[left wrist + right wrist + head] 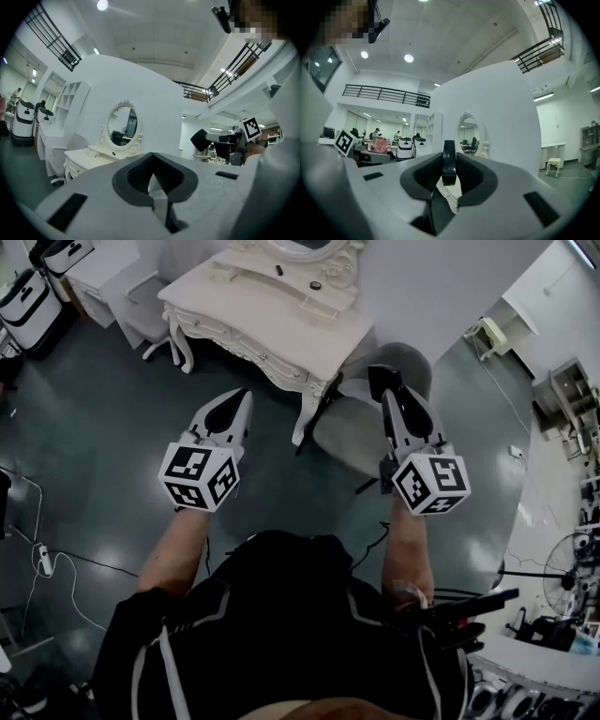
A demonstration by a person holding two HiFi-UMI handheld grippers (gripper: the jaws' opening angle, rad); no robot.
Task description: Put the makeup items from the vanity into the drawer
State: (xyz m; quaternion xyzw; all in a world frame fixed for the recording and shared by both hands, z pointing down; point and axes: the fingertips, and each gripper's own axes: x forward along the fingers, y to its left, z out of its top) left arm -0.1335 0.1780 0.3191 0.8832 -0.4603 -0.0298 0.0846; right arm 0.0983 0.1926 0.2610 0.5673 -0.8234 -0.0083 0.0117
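A thin black round thing (448, 161), most likely a compact, stands on edge between the jaws of the right gripper (384, 388), which are clamped on its two flat faces. It is held out level and well short of the white vanity bench (272, 320). Two more small dark items, a short stick (278, 270) and a round piece (316, 285), lie far back on the bench top near the mirror (300, 247). The left gripper (242, 399) has its jaws together at the tips with nothing between them. The step in hand looks like bringing the round thing to a drawer (230, 337). To do it well, the empty left jaws should hook a knob and draw the front out straight. The right should keep its squeeze even so the thin thing does not pivot, then lower it inside before letting go. The grey chair (352, 432) stands just beside the bench's near corner and will need skirting. The round thing shows only edge-on, so I cannot tell what kind of item it is. The drawer fronts are seen at a steep slant and look shut, and the far items are too small to identify.
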